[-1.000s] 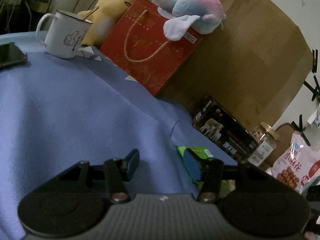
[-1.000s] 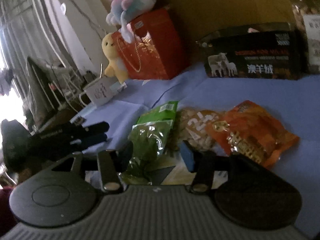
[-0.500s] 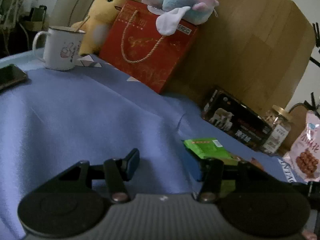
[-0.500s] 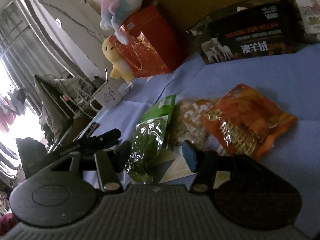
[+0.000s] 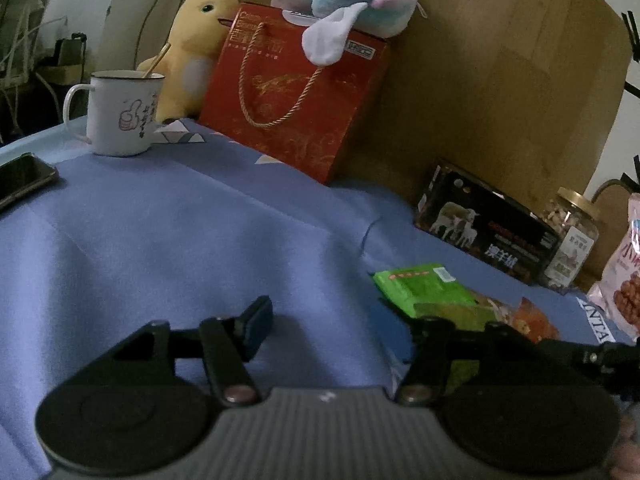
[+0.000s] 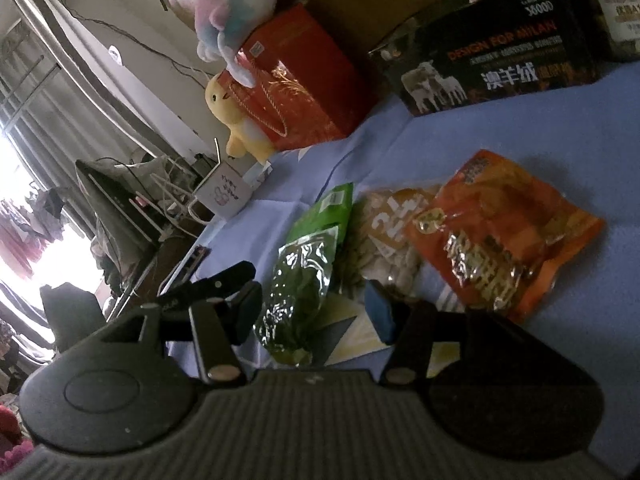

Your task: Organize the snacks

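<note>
Our left gripper (image 5: 324, 320) hangs over bare blue cloth (image 5: 180, 240), its jaws opening with nothing between them. Our right gripper (image 6: 316, 308) stands spread, pads not pressing, the tail of the green snack bag (image 6: 304, 276) lying between them. Touching that bag lie a pale snack pack (image 6: 388, 236) and an orange snack bag (image 6: 504, 232), overlapping. Behind them stand a black box (image 6: 492, 60) and a red gift bag (image 6: 304, 92) bearing a plush toy (image 6: 232, 12); a mug (image 5: 120, 116) sits well apart.
</note>
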`<state>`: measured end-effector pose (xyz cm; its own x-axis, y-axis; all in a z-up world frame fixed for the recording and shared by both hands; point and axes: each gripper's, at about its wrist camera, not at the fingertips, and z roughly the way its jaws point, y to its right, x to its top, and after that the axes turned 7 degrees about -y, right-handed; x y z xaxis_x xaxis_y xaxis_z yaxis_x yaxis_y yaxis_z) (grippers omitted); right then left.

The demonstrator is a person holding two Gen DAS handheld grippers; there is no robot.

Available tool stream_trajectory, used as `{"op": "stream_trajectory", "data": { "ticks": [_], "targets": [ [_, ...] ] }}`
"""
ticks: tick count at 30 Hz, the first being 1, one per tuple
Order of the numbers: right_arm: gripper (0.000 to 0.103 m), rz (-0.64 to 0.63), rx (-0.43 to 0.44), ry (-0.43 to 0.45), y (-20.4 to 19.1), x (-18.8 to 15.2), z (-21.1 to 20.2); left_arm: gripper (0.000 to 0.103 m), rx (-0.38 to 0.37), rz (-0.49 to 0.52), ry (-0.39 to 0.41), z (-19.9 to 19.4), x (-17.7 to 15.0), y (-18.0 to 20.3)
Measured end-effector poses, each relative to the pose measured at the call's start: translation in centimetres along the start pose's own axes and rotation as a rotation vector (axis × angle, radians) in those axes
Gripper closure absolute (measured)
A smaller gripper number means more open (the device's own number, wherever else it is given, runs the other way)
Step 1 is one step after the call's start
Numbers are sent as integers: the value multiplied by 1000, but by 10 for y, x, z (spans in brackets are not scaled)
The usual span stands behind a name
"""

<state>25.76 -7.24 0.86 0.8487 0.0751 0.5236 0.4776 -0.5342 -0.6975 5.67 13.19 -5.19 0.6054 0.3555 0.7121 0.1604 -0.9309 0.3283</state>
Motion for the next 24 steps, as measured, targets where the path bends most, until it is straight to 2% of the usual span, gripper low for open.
{"op": "stream_trajectory", "data": {
  "ticks": [14,24],
  "targets": [
    [44,2,-3,4,2,-2,-2,38,-27,-34,9,-2,0,-1],
    [43,-13,-14,3,-1,-3,0,38,-29,-42,12,-2,0,-1]
  ]
}}
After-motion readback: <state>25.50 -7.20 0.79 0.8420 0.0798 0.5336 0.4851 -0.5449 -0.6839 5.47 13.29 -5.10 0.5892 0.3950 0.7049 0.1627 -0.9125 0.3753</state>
